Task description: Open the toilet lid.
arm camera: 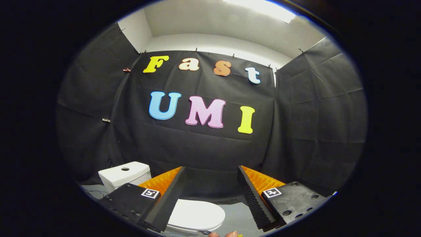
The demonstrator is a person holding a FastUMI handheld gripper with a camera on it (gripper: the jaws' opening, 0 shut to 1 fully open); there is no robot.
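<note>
The toilet lid (196,214) lies flat and closed on the bowl, low between the two fingers and nearer the one at seven o'clock. The white cistern (124,173) stands beyond that finger, at about nine o'clock from the lid. The gripper (210,174) hangs above the toilet, jaws wide apart, touching nothing. Grey floor (238,215) shows beside the lid.

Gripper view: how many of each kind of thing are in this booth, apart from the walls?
Toilet lid, closed: 1
Cistern: 1
Gripper, jaws open, holding nothing: 1
Total: 3
</note>
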